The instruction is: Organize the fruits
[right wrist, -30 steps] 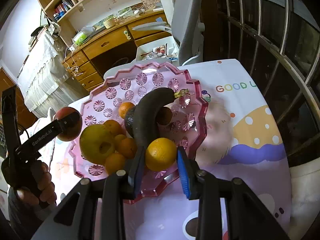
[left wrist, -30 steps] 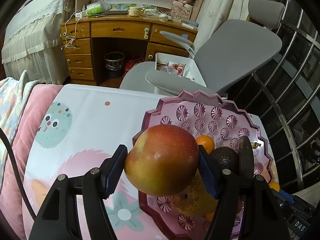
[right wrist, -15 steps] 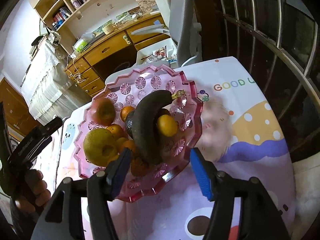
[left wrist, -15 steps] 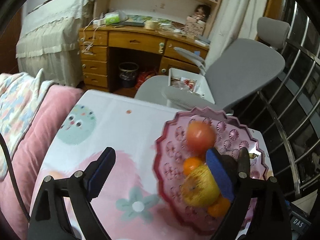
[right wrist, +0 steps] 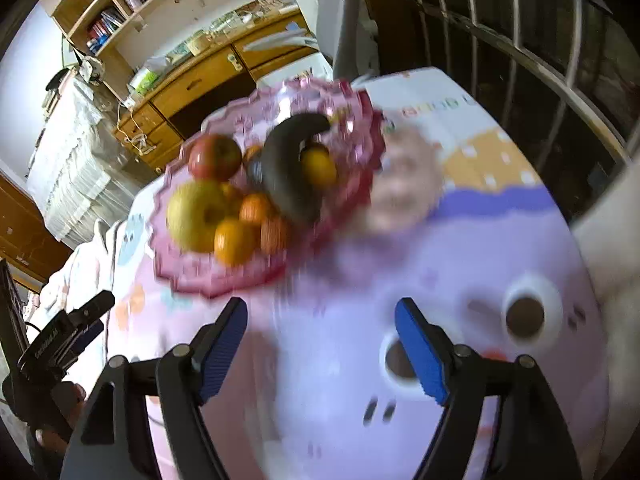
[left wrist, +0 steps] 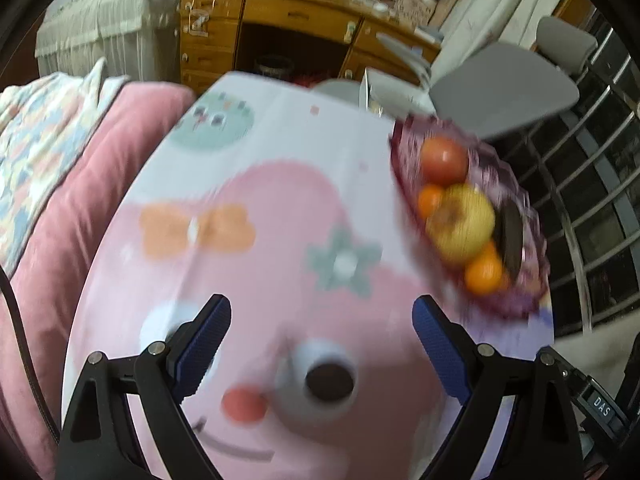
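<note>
A pink scalloped fruit bowl (right wrist: pixel 362 120) stands on the cartoon-print tablecloth (right wrist: pixel 460 240). It holds a red apple (right wrist: pixel 215 157), a yellow apple (right wrist: pixel 196 216), several oranges (right wrist: pixel 235 241) and a blackened banana (right wrist: pixel 286 168). In the left wrist view the bowl (left wrist: pixel 516 300) lies at the right with the red apple (left wrist: pixel 444 159) and yellow apple (left wrist: pixel 462 222). My left gripper (left wrist: pixel 322 344) is open and empty, back from the bowl. My right gripper (right wrist: pixel 320 340) is open and empty, in front of the bowl. Both views are motion-blurred.
A grey office chair (left wrist: pixel 504 84) and a wooden desk (left wrist: pixel 280 20) stand beyond the table. A pink quilt (left wrist: pixel 80 184) lies along the table's left side. Metal window bars (right wrist: pixel 540 60) run along the right. The left gripper's handle (right wrist: pixel 60 340) shows at the right wrist view's lower left.
My left gripper let go of the red apple into the bowl and pulled back. My right gripper let go of an orange beside the banana and pulled back. Both opened.
</note>
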`<state>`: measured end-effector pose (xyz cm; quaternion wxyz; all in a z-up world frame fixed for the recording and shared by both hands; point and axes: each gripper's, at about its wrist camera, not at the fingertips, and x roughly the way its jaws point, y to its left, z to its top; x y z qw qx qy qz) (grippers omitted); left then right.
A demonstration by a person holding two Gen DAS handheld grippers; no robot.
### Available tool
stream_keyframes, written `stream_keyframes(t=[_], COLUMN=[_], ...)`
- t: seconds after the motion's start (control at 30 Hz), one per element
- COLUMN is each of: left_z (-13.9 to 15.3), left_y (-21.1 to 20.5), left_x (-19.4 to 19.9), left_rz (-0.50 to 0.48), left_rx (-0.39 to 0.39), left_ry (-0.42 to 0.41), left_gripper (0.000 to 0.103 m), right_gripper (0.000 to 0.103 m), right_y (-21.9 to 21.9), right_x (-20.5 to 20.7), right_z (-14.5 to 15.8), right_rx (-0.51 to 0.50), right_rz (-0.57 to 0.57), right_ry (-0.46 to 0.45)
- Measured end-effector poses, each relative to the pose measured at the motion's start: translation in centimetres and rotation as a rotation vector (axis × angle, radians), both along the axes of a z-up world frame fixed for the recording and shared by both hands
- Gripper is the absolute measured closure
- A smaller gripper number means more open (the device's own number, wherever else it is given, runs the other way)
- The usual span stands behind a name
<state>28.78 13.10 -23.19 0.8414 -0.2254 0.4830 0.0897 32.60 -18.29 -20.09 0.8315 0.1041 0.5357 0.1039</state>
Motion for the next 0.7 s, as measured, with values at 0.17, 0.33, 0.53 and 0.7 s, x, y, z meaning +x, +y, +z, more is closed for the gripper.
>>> stream_keyframes(t=[0.17, 0.33, 0.53, 0.7], left_z=[-0.3, 0.7, 5.0, 10.5], left_y=[-1.0, -3.5, -6.6, -9.5], left_x=[-5.3, -11.4, -17.4, -19.7], left_rz=[-0.081, -0.179, -0.268, -0.337], left_rx=[-0.009, -0.044, -0.014, 0.056], left_ry=[0.081, 0.201, 0.241, 0.166], left_gripper=[0.012, 0.012, 0.012, 0.011], right_gripper=[0.021, 0.018, 0.009, 0.003], right_y=[0.7, 1.4, 1.5, 0.3], right_x=[-5.9, -13.3, -20.7, -22.9], right_z=[-0.7, -0.7, 2.2, 7.1], right_rx=[-0.02, -0.045, -0.091, -0.098], right_rz=[0.006, 0.048, 0.139, 0.14], right_ry=[0.053, 0.155, 0.209, 0.143])
